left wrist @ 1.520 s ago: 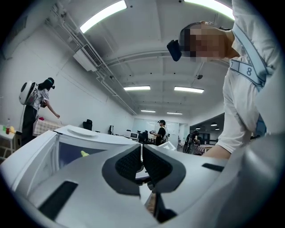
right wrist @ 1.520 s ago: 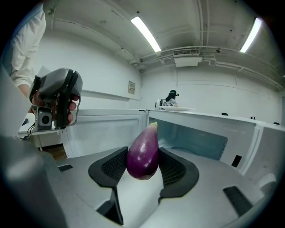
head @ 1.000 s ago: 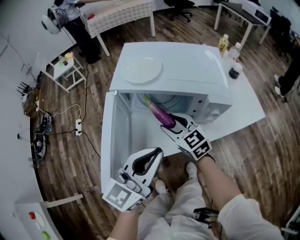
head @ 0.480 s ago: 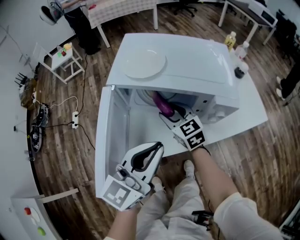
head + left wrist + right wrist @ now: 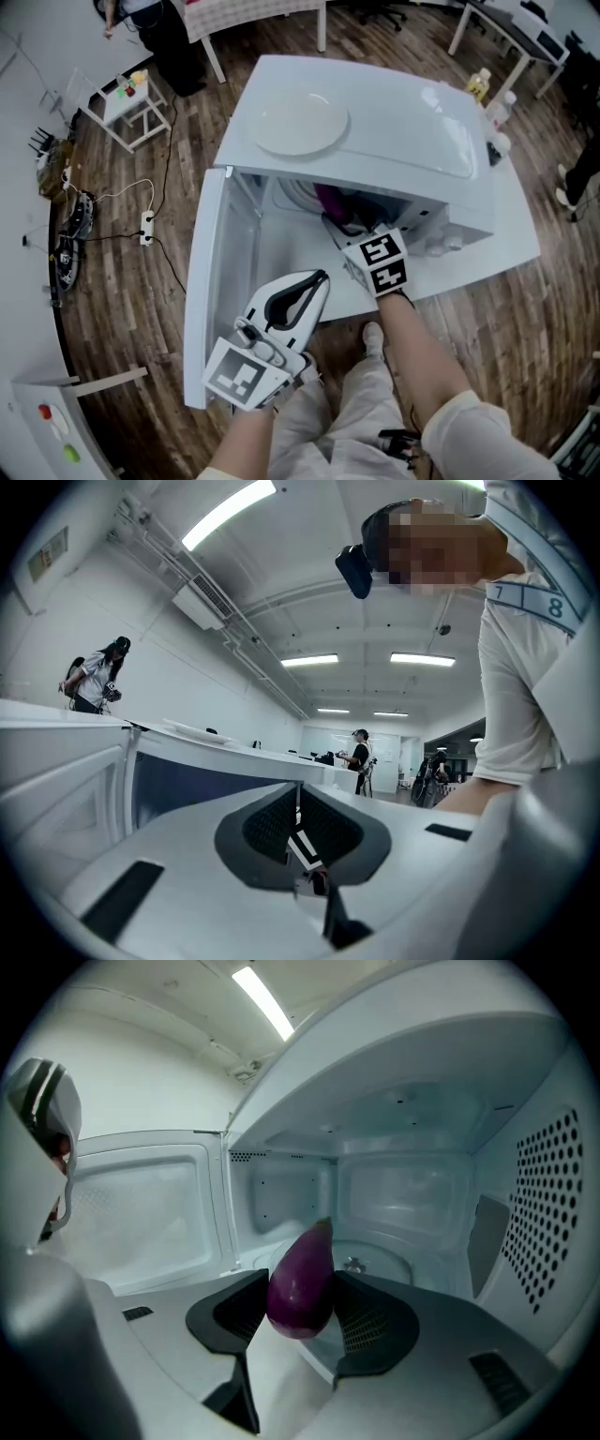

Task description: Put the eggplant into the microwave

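While the microwave (image 5: 403, 112) stands on a white table (image 5: 511, 220) with its door (image 5: 216, 281) swung wide to the left, the eggplant (image 5: 330, 200) is seen in the head view just inside the opening, held there by the right gripper (image 5: 345, 225). A white plate (image 5: 300, 127) is shown lying on the microwave's top, and bottles (image 5: 483, 86) are grouped at the table's far right corner. The left gripper (image 5: 317, 278) is held lower, in front of the open door and apart from the eggplant, above a wooden floor (image 5: 122, 272).

Seen in the left gripper view, that gripper's jaws are pressed together with nothing between them. Beyond them a long room lit by ceiling strips is shown. One person (image 5: 359, 755) is pictured standing far off and another (image 5: 97, 675) at the upper left.

In the right gripper view, the eggplant is shown pinched between the two pads, its fat end turned toward the camera and its narrow end pointed into the cavity. A glass turntable (image 5: 380, 1262) is visible on the cavity floor beyond it, and vent holes (image 5: 548, 1199) are seen in the right wall. The open door is pictured at the left.
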The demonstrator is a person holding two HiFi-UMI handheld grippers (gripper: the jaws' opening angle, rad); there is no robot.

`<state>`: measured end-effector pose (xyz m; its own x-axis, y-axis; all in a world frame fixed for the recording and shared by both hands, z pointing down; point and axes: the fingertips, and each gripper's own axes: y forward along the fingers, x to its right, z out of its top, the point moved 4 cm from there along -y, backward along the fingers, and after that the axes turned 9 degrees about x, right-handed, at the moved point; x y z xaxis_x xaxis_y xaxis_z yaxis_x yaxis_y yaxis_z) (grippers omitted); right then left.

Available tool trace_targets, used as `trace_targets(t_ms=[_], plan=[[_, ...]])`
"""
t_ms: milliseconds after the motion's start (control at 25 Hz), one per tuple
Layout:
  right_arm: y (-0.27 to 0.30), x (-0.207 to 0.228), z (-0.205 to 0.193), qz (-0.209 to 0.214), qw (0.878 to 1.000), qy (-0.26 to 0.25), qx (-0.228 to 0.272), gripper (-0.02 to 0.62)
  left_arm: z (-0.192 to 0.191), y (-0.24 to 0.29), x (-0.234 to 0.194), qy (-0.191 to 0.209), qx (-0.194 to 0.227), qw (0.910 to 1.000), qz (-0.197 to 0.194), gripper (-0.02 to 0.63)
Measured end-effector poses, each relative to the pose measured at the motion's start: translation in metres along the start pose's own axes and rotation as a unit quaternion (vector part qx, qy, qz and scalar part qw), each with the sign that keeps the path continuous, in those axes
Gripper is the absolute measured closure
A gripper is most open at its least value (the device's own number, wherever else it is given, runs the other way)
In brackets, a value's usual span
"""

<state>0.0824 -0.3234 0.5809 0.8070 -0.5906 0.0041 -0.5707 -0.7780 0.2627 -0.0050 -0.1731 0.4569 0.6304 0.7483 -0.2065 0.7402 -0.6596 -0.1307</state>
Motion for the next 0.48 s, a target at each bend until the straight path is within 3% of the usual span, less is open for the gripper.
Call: trace_targets(t_ms=[480], plan=[[0.018, 0.024, -0.019, -0.052, 0.998, 0.013, -0.039, 0.359, -0.018, 0.023, -0.026, 0.000, -0.017, 0.9987, 0.048, 0.603]])
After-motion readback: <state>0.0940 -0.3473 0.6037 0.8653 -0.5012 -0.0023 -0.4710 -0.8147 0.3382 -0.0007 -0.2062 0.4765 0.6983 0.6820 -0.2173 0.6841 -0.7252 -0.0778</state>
